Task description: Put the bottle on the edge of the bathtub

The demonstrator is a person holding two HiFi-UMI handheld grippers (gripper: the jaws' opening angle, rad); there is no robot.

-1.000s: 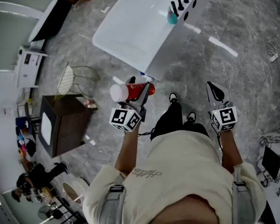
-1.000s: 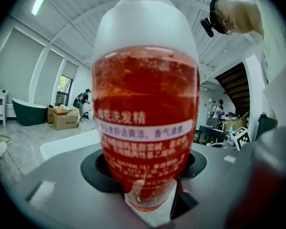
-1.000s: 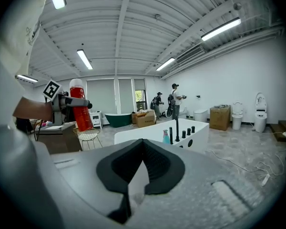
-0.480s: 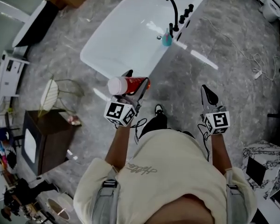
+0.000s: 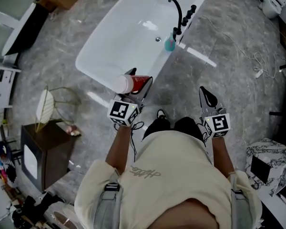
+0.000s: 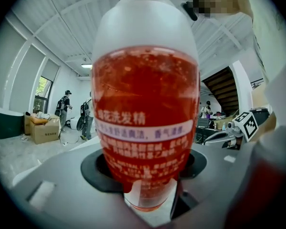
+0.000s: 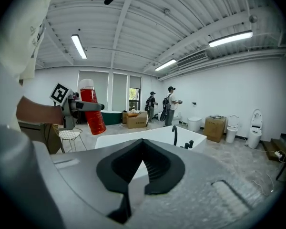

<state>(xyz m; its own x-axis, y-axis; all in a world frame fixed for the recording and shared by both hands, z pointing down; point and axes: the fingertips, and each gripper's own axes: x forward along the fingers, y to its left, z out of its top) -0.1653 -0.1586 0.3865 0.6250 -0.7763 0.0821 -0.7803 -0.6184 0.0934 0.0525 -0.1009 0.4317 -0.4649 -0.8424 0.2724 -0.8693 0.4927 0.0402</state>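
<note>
Gripping the red shampoo bottle (image 5: 132, 84) sideways in wide-set jaws, your left gripper (image 5: 139, 80) holds it by the near corner of the white bathtub (image 5: 93, 69), ready for placing; your right gripper (image 5: 206, 95) hangs closed, empty, unneeded.

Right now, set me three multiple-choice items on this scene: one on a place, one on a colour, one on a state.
1. Where is the red bottle?
A. On the floor
B. In the left gripper
C. On the wooden cabinet

2. What colour is the small bottle on the bathtub edge by the black tap?
A. Teal
B. Yellow
C. White

3. What state is the right gripper in?
A. Shut on a towel
B. Wide open
C. Shut, empty

Key: 1 B, the left gripper view shows the jaws clamped on the bottle. 2 A, the head view shows it teal. 3 C, the right gripper view shows the jaw tips meeting with nothing between.
</note>
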